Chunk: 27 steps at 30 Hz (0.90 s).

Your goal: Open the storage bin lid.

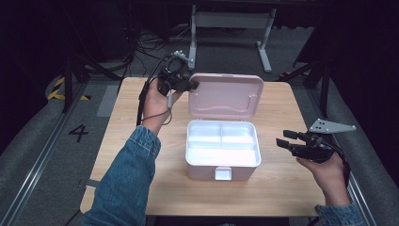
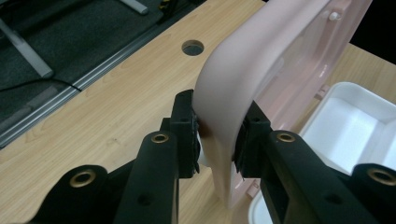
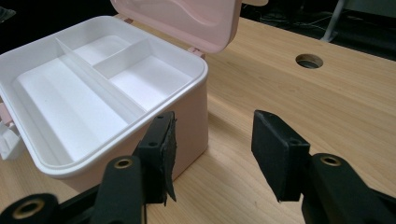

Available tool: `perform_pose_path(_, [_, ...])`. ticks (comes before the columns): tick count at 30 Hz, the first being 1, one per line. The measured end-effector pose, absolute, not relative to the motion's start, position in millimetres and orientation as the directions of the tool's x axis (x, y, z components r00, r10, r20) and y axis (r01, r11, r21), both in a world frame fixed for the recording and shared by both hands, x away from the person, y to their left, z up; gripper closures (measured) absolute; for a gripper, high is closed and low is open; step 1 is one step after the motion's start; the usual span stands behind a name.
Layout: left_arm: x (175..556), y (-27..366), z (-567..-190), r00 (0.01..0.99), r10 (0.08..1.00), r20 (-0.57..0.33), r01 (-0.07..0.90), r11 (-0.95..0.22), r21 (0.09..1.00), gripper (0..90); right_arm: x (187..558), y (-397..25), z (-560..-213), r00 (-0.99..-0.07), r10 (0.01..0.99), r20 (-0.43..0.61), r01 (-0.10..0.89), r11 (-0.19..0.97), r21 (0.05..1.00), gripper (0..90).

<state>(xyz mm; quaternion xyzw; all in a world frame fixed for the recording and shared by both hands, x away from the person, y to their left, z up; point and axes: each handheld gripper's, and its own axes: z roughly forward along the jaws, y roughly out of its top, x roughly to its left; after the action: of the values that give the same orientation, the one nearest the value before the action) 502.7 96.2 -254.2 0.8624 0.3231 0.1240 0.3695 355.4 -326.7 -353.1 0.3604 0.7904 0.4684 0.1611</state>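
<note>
Dark floor with cables surrounds the wooden table, and near its middle stands a pink box with its lid raised upright at the far side. Inside sits a white tray split into compartments, and a white latch hangs on the near wall. At the lid's upper left corner the left claw is clenched on the rim, one pad on each face of the pink plastic. Well to the right of the box, the right claw hangs released above the table, jaws apart and gripping nothing, pointing toward the box's right wall
</note>
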Motion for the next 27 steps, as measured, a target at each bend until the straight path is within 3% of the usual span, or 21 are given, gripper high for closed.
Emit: perform_pose_path(27, [556.0,89.0,-293.8,0.685,0.727,-0.037,0.574,-0.508,0.642,70.6,367.2,-330.6,-362.4,-0.686,0.719,0.107,0.443,0.297,0.846,48.8])
